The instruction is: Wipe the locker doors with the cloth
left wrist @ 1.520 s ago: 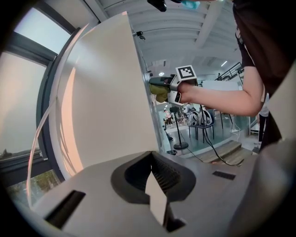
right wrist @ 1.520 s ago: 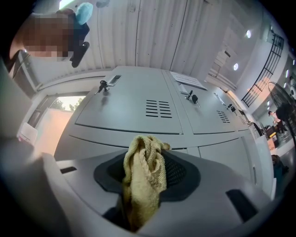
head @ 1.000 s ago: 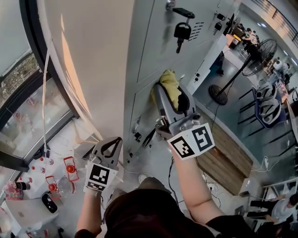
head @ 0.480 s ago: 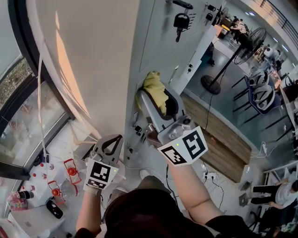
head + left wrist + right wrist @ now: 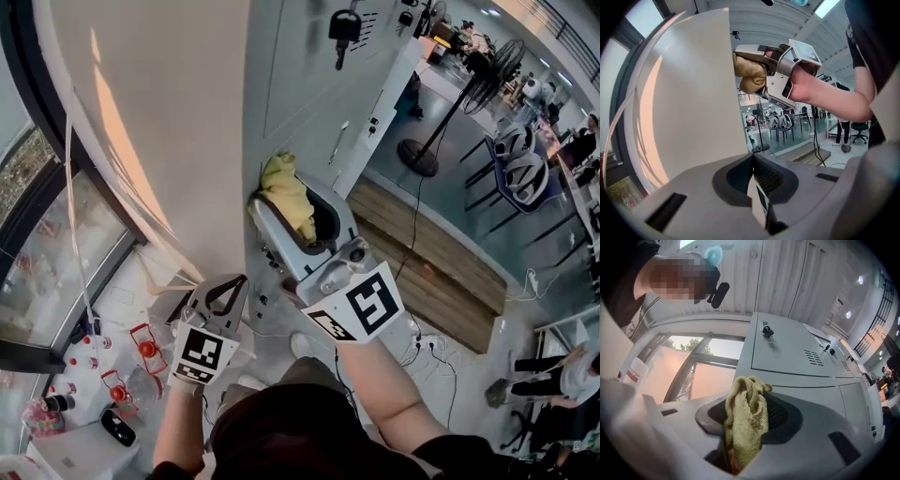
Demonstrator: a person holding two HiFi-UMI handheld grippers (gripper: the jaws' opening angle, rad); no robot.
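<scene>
The left hand-held gripper (image 5: 223,286) hangs low, near the person's body, with its jaws pressed together on nothing. Further out, the right hand-held gripper (image 5: 292,217) clamps a bunched yellow cloth (image 5: 284,190), held close against the grey locker door (image 5: 309,89). Beyond, a black key (image 5: 343,28) hangs from a farther door's lock.

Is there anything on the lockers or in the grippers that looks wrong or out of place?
Nothing looks spilled or damaged. One small oddity: a key with a black fob hangs in the upper locker door, where wiping could catch it. The cloth sits bunched in the right gripper.
</scene>
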